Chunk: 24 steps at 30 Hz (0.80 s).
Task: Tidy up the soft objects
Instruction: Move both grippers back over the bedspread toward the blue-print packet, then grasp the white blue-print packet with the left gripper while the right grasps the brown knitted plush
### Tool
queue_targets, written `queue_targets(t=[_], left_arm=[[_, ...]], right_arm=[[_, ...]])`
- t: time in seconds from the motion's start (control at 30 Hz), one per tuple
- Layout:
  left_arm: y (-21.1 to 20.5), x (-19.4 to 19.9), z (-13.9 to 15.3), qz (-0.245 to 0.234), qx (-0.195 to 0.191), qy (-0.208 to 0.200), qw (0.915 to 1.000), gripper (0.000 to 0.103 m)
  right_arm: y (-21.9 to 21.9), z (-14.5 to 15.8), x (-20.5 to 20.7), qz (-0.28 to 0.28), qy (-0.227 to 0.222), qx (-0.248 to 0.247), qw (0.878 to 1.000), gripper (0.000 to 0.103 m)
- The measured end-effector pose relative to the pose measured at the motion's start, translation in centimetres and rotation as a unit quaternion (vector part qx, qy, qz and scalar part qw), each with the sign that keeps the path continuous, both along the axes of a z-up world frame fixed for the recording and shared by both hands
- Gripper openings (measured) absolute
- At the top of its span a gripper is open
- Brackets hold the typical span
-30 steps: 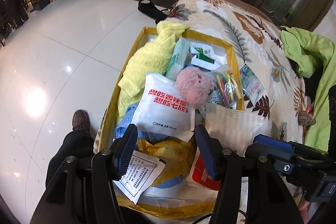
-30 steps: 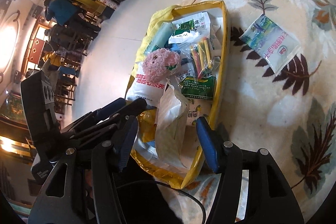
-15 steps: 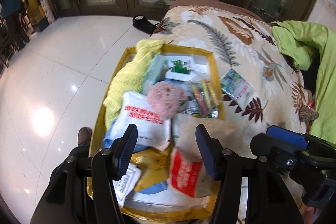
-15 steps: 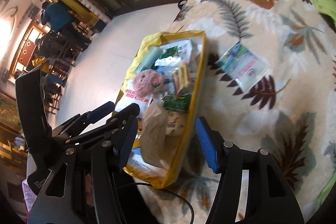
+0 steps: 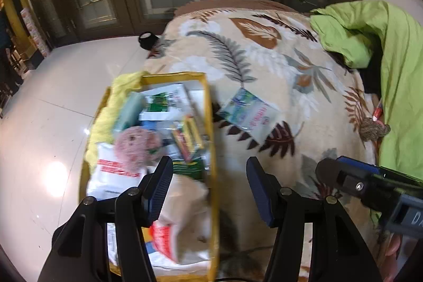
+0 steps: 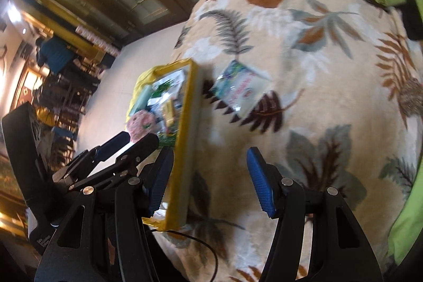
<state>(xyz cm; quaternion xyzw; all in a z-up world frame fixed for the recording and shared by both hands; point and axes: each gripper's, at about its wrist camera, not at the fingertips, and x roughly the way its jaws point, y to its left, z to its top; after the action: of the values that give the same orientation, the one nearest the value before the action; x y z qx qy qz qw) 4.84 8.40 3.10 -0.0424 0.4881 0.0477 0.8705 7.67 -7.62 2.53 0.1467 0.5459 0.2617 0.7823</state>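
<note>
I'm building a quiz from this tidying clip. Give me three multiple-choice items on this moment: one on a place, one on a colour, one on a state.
1. Where does the blue-green packet lie?
A. inside the yellow bin
B. on the leaf-print blanket beside the bin
C. on the floor

2. What colour is the fuzzy ball in the yellow bin?
A. pink
B. black
C. orange

3. How are the left gripper and right gripper?
A. both shut on cloth
B. only the left holds a packet
C. both open and holding nothing

Answers:
1 B: the packet rests on the leaf-print blanket, just outside the bin's right wall.
2 A: the ball among the packets is pink.
3 C: each gripper's fingers stand apart with only background showing between them.
</note>
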Motion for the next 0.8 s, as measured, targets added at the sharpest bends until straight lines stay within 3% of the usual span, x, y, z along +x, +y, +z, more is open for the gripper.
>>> queue_targets(t=[0.2, 0.33, 0.53, 0.63, 0.8], left_arm=[[-1.4, 2.4, -0.8, -0.007, -0.087, 0.044, 0.9953, 0.058], [-3.1, 4.1, -0.9, -0.015, -0.143, 0.059, 0.9878, 0.058], [-4.4, 8.4, -2.9, -0.01, -0.12, 0.088, 0.9888, 0.06], [-3.6, 10.0, -5.1, 0.034, -0.122, 0.109, 0.9859, 0.06], [-1.9, 11.3, -8.2, 0.112, -0.156, 0.127, 0.9731, 0.06]], right_arm=[[-4.3, 0.0, 0.9, -0.045, 0.004, 0.016, 0.999, 0.058], [-7.5, -0.4, 1.6, -0.077, 0.014, 0.034, 0.996, 0.058], [-11.0, -0.9, 2.1, -0.108, 0.021, 0.05, 0.993, 0.058], [-12.6, -1.2, 2.3, -0.125, 0.025, 0.057, 0.99, 0.058], [-14.0, -2.0, 2.7, -0.138, 0.037, 0.076, 0.987, 0.058]])
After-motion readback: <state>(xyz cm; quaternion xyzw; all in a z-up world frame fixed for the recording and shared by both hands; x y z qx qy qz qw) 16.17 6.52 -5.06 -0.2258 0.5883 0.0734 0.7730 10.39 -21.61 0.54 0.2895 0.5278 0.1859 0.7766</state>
